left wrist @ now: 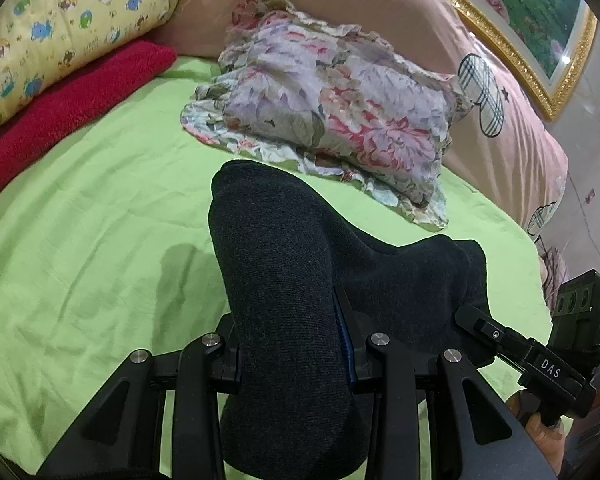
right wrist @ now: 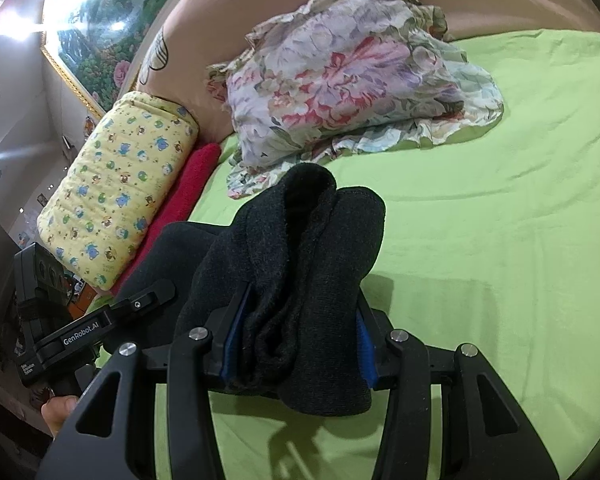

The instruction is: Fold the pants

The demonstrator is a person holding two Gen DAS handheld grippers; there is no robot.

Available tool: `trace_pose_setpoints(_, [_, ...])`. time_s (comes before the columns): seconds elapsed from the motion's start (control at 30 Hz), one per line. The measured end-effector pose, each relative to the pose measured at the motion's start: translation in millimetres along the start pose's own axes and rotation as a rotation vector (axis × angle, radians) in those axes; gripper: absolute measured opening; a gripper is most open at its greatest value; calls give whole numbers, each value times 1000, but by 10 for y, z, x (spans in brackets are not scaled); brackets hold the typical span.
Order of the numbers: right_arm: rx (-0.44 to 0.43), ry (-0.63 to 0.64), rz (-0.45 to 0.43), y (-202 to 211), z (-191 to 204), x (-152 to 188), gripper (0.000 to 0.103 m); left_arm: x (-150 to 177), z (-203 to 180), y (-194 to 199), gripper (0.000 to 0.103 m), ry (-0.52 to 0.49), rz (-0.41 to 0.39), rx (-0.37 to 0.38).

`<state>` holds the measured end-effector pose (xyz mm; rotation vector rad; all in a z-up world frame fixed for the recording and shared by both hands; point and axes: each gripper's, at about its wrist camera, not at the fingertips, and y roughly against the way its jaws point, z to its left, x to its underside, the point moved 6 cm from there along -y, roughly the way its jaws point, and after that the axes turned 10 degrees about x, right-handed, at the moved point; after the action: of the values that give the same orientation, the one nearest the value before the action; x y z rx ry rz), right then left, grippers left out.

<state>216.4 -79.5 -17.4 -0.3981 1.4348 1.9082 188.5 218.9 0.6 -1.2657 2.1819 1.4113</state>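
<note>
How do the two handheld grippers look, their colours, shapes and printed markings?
Both are matte black, with angular linkage arms, round silver pivot bolts and blue finger pads. The left gripper shows white "GenRobot.AI" lettering seen from the right wrist; the right gripper shows "DAS" seen from the left.

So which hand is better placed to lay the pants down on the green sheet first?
Probably the right: its tongs grip a bunched end of the dark pants over bare green sheet. The left tongs hold theirs nearer the floral pillow.

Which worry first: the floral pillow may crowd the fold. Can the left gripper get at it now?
Probably not: the left gripper is shut on the dark pants, though the green sheet before the floral pillow lies bare.
</note>
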Motion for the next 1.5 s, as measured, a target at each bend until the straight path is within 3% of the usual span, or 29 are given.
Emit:
trace_pose_setpoints(0.23, [4,-28,46,-163,-111,73,52,96,151,-140,36,28,36,0])
trace_pose_setpoints(0.43, [3,-65,56,-242,-279,120,58,158,246,-186,54,33,46,-9])
trace_pose_setpoints(0.57, [13,-66,47,-267,-395,148,61,198,334,-185,72,35,34,-23])
trace_pose_setpoints(0.7, [26,-42,26,-287,-502,173,68,252,433,-251,79,60,42,0])
trace_pose_setpoints(1.1, [39,-29,12,-206,-617,194,70,288,435,-142,82,44,26,-12])
trace_pose_setpoints(1.5, [50,-55,-17,50,-565,227,70,553,383,263,83,-5,5,-70])
